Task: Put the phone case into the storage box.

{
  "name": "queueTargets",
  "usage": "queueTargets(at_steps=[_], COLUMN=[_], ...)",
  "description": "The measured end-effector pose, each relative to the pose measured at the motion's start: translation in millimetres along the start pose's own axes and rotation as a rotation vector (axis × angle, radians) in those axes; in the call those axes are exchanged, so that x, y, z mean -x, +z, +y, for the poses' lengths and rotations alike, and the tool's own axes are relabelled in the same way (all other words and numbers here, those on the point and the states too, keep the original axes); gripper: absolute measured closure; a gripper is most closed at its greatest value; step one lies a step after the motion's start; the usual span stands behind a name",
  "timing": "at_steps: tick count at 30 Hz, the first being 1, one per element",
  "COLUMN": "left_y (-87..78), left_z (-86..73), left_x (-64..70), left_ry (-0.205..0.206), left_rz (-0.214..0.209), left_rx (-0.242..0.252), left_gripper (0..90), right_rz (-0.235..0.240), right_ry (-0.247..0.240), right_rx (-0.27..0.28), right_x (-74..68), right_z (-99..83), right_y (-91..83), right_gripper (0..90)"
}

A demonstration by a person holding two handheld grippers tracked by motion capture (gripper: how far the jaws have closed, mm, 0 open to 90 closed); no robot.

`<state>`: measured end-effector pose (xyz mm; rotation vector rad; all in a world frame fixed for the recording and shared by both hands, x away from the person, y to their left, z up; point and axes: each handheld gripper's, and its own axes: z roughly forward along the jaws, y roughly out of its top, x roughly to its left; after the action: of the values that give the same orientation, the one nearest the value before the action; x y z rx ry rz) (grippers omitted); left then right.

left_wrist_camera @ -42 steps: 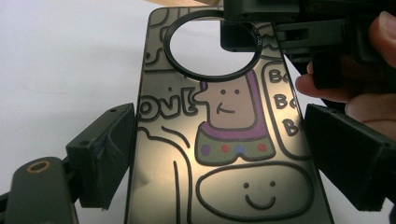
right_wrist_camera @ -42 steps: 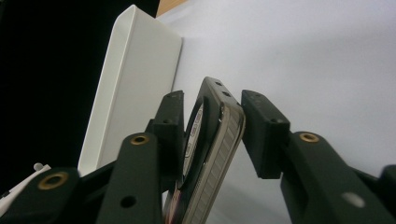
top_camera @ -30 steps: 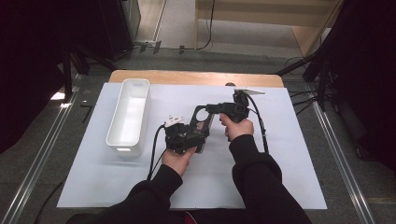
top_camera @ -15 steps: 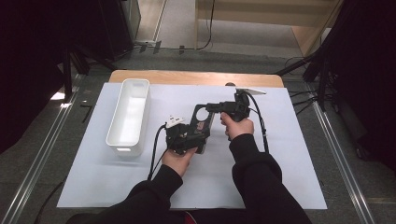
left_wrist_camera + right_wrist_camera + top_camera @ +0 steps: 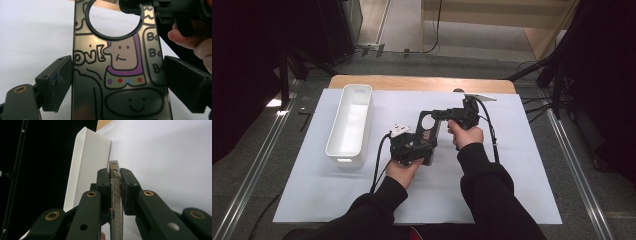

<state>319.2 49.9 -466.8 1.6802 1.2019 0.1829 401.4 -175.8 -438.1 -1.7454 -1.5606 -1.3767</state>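
Observation:
A black phone case printed with cartoon figures and pierced by a round camera hole is held above the white mat between both grippers. My left gripper clamps the case across its width near the lower end, one jaw on each long edge, shut on it. My right gripper comes in from the right and pinches the case's upper end by the hole. In the right gripper view the case shows edge-on, squeezed between the two jaws of my right gripper.
A long white bin stands on the left side of the white mat, with nothing visible inside; it also lies beyond the jaws in the right gripper view. The wooden table edge runs along the back. Cables trail from both grippers.

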Motion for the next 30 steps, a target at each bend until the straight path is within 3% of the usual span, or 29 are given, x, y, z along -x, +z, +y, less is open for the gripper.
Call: queueTargets(at_steps=[11, 19, 23, 26, 30], left_y=[3.9, 4.5, 6.4, 9.1, 5.9], left_z=[0.6, 2.6, 2.8, 3.7, 6.7], left_x=[-1.5, -3.6, -2.9, -0.8, 1.6], left_ry=[0.003, 0.005, 0.036, 0.061, 0.071], left_rz=[-0.012, -0.045, -0.045, -0.042, -0.058], left_rx=[-0.020, -0.045, -0.078, -0.129, -0.139], left_gripper=[11.1, 10.3, 8.1, 0.0, 0.0], right_rz=[0.005, 0.010, 0.008, 0.010, 0.000], right_ry=[-0.003, -0.009, -0.025, -0.034, -0.057], right_rx=[-0.005, -0.007, -0.015, -0.023, -0.027], right_x=[-0.2, -1.1, -2.8, -4.6, -6.9], right_z=[0.2, 0.3, -0.5, -1.0, -1.2], right_y=[-0.8, -3.1, -2.7, -2.4, -3.3], right_gripper=[77.9, 77.8, 77.8, 77.8, 77.8])
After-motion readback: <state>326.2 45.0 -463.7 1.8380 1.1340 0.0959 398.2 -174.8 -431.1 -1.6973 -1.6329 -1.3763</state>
